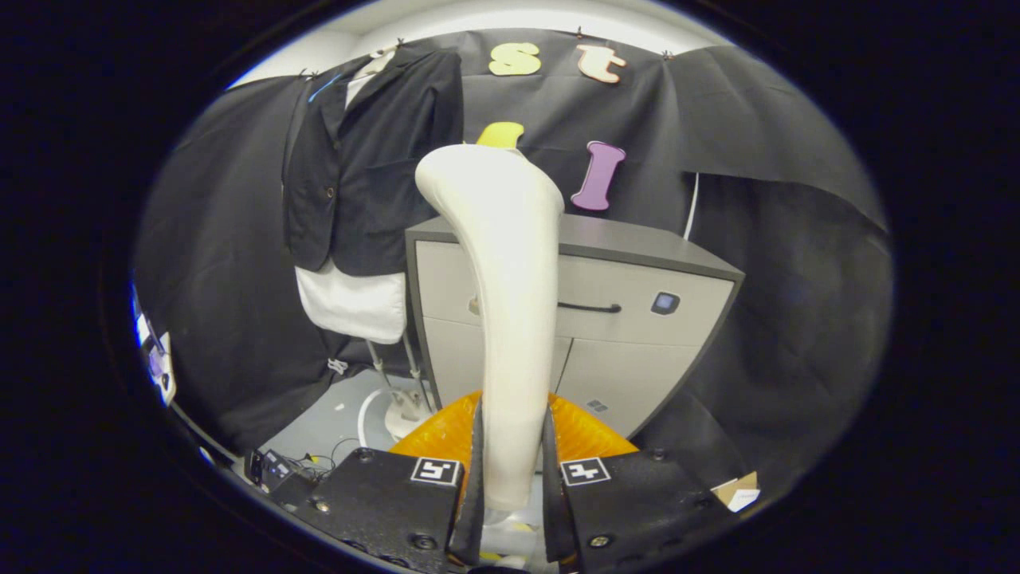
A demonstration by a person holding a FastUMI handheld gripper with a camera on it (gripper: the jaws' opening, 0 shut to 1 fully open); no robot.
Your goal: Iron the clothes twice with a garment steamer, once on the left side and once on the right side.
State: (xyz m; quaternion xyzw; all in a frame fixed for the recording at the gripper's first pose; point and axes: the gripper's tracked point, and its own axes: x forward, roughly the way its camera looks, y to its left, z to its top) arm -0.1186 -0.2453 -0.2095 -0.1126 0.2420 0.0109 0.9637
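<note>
gripper view: my gripper [514, 478] clenched on steamer [510, 319], held upright.
jacket [366, 159]: hanging beyond, left of cabinet [637, 319], apart from steamer.
step: I'd say approach.
next: carry head to jacket's left side.

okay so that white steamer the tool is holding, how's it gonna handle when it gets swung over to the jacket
The steamer looks rigid and smooth, so it may slip or twist. The tool clamps only its lower handle; the taller, wider head above probably makes it top-heavy and apt to tilt.
</note>
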